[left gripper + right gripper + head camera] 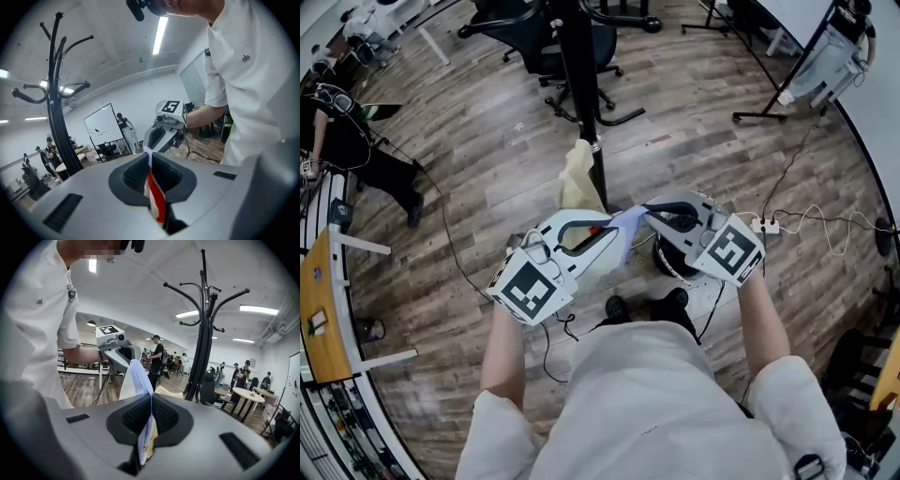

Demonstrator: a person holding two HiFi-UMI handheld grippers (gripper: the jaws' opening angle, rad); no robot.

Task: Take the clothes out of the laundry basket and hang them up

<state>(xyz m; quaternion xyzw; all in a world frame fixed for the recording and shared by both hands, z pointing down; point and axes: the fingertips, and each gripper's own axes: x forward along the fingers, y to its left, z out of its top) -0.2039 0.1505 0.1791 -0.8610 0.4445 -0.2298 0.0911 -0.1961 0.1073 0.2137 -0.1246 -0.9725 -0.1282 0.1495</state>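
coat stand just beyond garment

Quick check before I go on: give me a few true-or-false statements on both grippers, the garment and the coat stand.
1. The left gripper and the right gripper are both shut on the pale lilac cloth garment. True.
2. The right gripper's fingers stand wide apart. False: they are closed on the cloth.
3. The garment hangs on a hook of the tall black metal coat stand. False: it is held between the two grippers.
4. A cream cloth is by the stand's pole. True.
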